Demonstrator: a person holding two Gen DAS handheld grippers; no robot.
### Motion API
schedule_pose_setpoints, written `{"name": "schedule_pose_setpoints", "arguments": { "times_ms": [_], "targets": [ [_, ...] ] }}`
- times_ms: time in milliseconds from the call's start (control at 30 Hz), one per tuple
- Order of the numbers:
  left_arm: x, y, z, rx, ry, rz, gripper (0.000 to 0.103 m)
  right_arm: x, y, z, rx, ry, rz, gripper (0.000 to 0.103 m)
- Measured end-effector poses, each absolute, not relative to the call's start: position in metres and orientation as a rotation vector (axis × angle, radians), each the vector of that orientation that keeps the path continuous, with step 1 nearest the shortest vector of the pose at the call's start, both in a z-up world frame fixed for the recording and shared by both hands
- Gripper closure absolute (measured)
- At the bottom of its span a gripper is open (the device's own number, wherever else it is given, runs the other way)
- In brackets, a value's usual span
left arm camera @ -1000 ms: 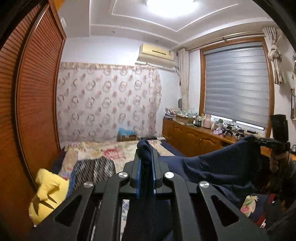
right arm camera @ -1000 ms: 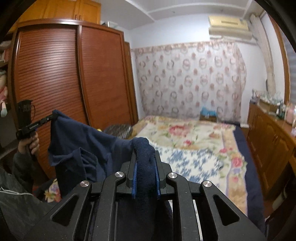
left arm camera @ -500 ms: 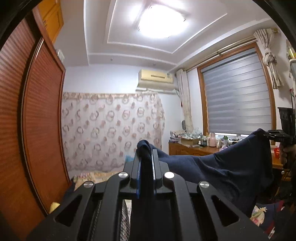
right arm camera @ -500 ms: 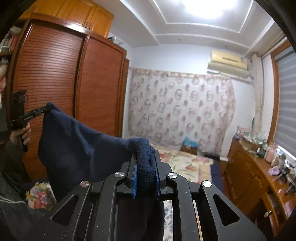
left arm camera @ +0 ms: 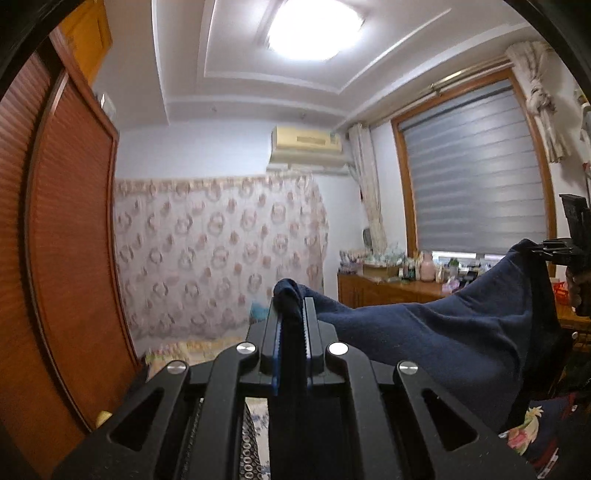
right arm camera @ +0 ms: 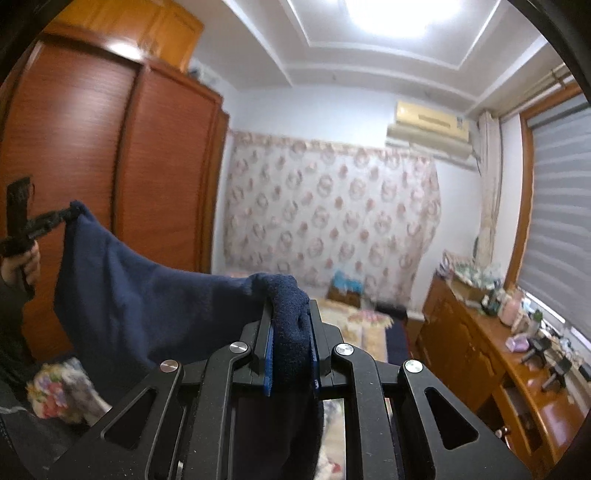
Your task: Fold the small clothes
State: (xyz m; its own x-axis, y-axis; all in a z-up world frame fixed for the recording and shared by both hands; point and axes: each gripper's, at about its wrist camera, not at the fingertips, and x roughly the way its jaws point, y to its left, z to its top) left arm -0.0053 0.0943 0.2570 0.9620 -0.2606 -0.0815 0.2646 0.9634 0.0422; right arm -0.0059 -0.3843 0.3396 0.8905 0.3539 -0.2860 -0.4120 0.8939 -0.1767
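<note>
Both grippers went up: left gripper (left arm camera: 291, 314) and right gripper (right arm camera: 291, 314) now carry the navy garment (left arm camera: 424, 332) clear of the bed (right arm camera: 354, 325), which was spread below the cloth a second ago. Both views tilted upward, so the ceiling light (left arm camera: 310, 29) fills the top and the bed has dropped to a thin strip in the far part of the room. Garment's top edge now stretches flatter between the two grips, less slack bunching.
</note>
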Motion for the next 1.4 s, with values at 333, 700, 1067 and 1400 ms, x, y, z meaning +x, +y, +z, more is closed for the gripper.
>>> {"name": "schedule_pose_setpoints", "arguments": {
  "times_ms": [333, 700, 1067, 1400],
  "targets": [
    [0.193, 0.067, 0.108, 0.072, 0.366, -0.231, 0.097, 0.176, -0.393, 0.164, -0.237, 0.545, 0.371, 0.091],
    [0.283, 0.037, 0.05, 0.109, 0.564, -0.183, 0.096, 0.304, -0.415, 0.054, -0.163, 0.757, 0.301, 0.09],
    [0.28, 0.042, 0.031, 0.088, 0.672, -0.222, 0.057, 0.304, -0.406, 0.046, -0.143, 0.77, 0.338, 0.051],
    [0.229, 0.049, -0.004, 0.056, 0.769, -0.255, 0.052, 0.238, -0.415, 0.033, -0.049, 0.833, 0.285, 0.05]
  ]
}}
